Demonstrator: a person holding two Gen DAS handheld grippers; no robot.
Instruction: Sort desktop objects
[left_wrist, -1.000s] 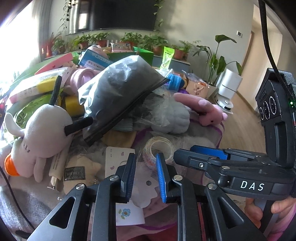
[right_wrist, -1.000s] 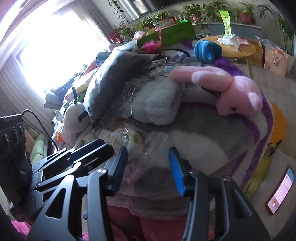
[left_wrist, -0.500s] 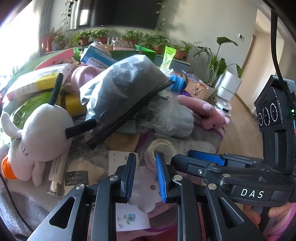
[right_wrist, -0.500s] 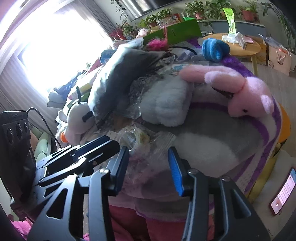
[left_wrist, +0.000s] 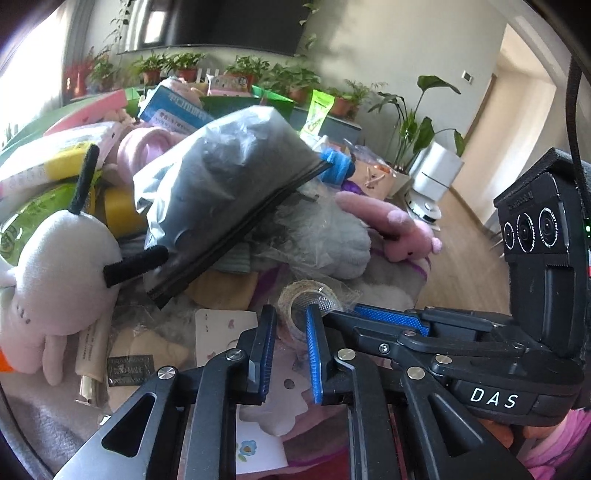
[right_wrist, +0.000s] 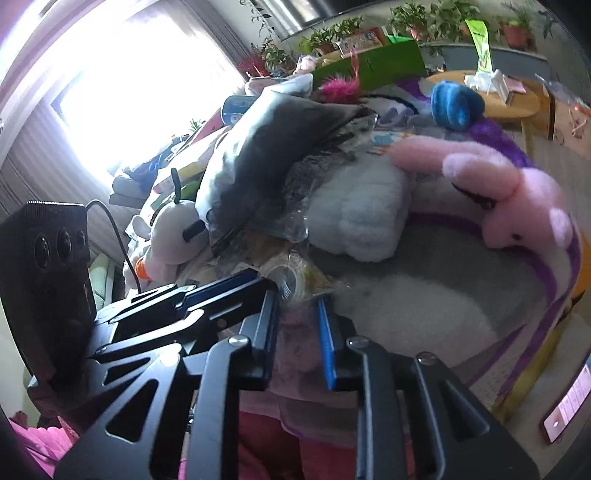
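Observation:
A clear tape roll in a crinkly plastic wrap (left_wrist: 308, 301) lies at the near edge of a cluttered pile. My left gripper (left_wrist: 290, 319) sits just in front of it, jaws a narrow gap apart with nothing clamped between them. My right gripper (right_wrist: 297, 306) has narrowed on the clear plastic wrap beside the tape roll (right_wrist: 290, 278); whether it pinches the wrap is unclear. The right gripper body (left_wrist: 461, 354) crosses the left wrist view from the right.
A grey zip pouch (left_wrist: 229, 195), a white plush with black antennae (left_wrist: 59, 258), a pink plush rabbit (right_wrist: 498, 192), a white fluffy toy (right_wrist: 362, 218) and a purple-striped blanket (right_wrist: 443, 295) crowd the pile. White cards (left_wrist: 221, 328) lie below the left jaws.
My right gripper's jaws have closed from wide open to a narrow gap and moved forward to the tape roll's wrap. My left gripper edged closer to the tape roll.

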